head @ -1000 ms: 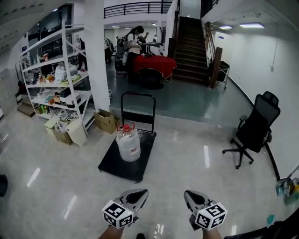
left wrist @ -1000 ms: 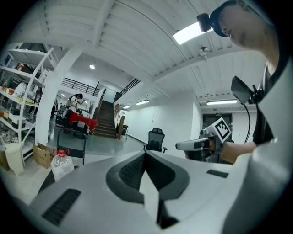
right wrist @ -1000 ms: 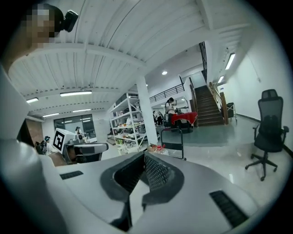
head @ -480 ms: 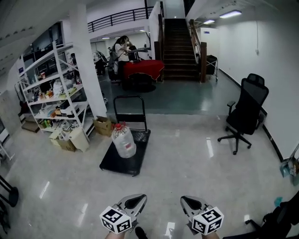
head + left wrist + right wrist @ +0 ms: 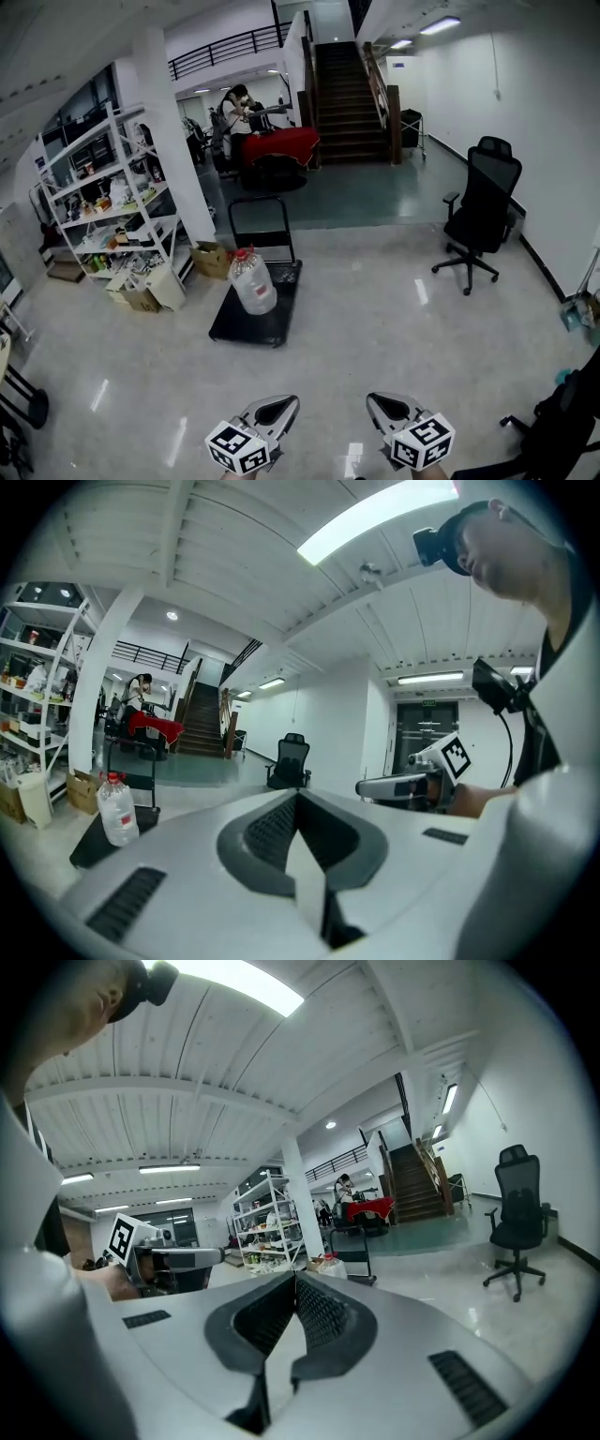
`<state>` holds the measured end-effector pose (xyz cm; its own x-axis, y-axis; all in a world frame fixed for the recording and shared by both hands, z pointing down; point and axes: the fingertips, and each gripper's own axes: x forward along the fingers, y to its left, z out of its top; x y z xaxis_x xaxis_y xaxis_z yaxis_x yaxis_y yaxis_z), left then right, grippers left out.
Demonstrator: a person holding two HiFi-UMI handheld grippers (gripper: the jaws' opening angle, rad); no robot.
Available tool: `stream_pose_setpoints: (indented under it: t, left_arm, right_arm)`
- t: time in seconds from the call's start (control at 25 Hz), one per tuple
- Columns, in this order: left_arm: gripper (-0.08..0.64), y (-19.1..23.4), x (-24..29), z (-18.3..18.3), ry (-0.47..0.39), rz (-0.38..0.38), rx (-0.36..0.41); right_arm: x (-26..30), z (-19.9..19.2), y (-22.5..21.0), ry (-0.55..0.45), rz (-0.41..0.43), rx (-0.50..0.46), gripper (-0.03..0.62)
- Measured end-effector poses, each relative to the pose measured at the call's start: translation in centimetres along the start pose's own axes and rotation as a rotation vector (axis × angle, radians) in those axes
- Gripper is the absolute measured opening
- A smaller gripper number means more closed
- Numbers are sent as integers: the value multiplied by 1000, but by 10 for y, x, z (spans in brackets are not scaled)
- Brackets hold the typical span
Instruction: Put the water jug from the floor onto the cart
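The clear plastic red-capped water jug [image 5: 253, 283] sits on the black platform cart [image 5: 242, 325], centre left, far from the clenched, empty left gripper [image 5: 284, 403] and right gripper [image 5: 376, 400] below; the task looks finished, no further move needed.

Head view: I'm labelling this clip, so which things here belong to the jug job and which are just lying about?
Job: water jug, already on the cart; left gripper; right gripper, both shut, empty.
Lying about: office chair; shelving rack; cardboard box; red-covered table.
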<state>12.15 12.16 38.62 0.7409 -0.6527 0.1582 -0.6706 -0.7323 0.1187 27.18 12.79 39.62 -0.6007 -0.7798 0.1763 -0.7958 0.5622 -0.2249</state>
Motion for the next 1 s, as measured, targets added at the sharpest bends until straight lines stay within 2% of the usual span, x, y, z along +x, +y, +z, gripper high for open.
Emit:
stream_pose_setpoints:
  t: [0.28,0.48,0.64,0.84,1.0]
  left_arm:
    - [2,-36,-101,-43,-13,-69,-13]
    - [2,-66,-156,-66,-6,-121,-42]
    - [2,-99,-179,-61,-17,-162,-48]
    - [2,-148,-206,-50,-32,-172,-4]
    - [2,-205,-234,-56,-37,-161,12]
  right_arm:
    - [-44,-51,88,27,-80,15,3]
    - [-84,-72,150,42,-115,22,3]
    - [-122,-74,185,57,-132,6,3]
    - [-174,-78,204,16,-160,21,3]
    - [-222,-94,235,-2,-119,2,3]
